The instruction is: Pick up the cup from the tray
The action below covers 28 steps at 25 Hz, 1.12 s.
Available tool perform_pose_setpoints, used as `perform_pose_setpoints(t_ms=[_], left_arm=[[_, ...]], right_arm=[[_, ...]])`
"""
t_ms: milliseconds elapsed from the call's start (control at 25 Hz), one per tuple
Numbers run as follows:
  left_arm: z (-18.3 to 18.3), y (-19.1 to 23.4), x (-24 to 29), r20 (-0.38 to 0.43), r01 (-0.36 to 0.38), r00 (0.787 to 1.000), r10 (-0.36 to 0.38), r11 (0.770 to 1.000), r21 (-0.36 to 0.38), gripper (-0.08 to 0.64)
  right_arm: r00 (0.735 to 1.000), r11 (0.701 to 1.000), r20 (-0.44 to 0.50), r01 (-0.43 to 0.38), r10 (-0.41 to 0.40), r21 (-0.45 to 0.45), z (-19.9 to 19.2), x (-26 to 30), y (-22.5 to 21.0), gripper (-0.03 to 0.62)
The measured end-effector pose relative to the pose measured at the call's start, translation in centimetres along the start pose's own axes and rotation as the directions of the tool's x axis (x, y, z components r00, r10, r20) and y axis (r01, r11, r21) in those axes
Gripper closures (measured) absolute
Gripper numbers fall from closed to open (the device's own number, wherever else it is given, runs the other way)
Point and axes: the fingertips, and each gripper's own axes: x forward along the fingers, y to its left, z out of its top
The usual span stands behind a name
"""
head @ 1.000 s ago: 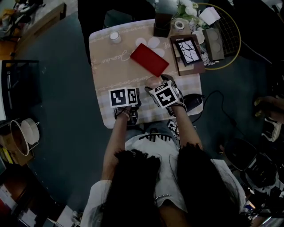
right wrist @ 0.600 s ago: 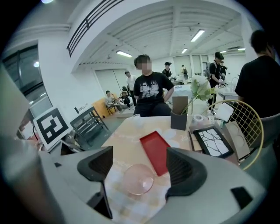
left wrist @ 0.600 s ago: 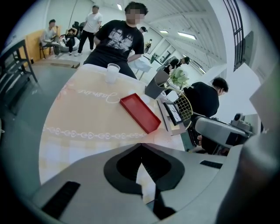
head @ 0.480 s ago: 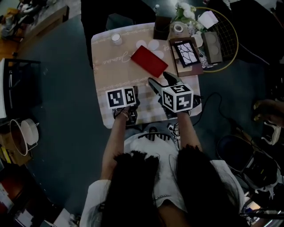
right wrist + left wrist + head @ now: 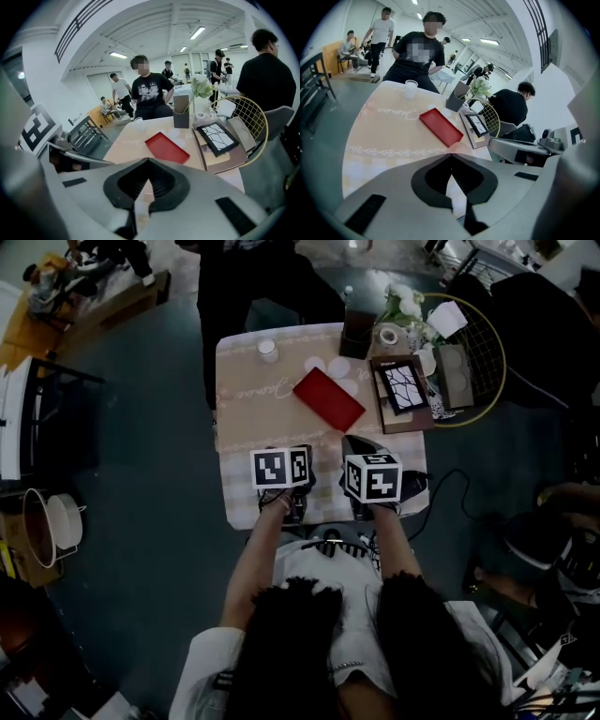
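A clear plastic cup [image 5: 268, 350] stands on the beige tablecloth at the far left corner, apart from the flat red tray [image 5: 328, 397], which lies bare mid-table. The cup [image 5: 411, 88] and the tray [image 5: 440, 126] show again in the left gripper view. My left gripper [image 5: 450, 154] is shut, with nothing between its tips. The right gripper [image 5: 147, 160] is shut too and holds nothing; the tray [image 5: 166, 146] lies ahead of it. Both marker cubes [image 5: 281, 468] [image 5: 372, 476] hover side by side over the table's near edge, short of the tray.
Two white discs [image 5: 326, 365] lie beside the tray's far edge. A dark box with flowers [image 5: 357, 329], a tape roll [image 5: 388, 335], a framed picture [image 5: 403, 388] and a racket [image 5: 469, 343] crowd the right side. A person in black [image 5: 417, 58] stands behind the table.
The right gripper's jaws, wide open before, have shut on nothing. It has drawn back from the tray to sit level with the left gripper. The head view has shifted.
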Motion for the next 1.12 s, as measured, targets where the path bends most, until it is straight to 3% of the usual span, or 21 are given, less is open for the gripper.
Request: perform_pose_setpoints(t_ms=[480,680,1120], left_arm=[[-0.7,-1.7,0.2,-0.009,0.023,1.000,-0.022,0.999,0.044,0.556],[-0.6,-1.5,-0.1,-0.008,0.020,1.000,-0.019,0.998,0.057,0.556],[-1.0,-2.0,-0.3,-0.019,0.026,1.000,-0.025,0.996,0.081,0.556]], right_arm=[[0.999,0.998,-0.013,0.029,-0.030,-0.058,-1.1,-0.1,0.4,0.584],[0.999,0.999,-0.020,0.029,-0.030,-0.031,-1.4,0.2,0.3,0.584],[0.998,0.996,-0.024,0.055,-0.057,-0.071,-1.4,-0.3,0.4,0.584]])
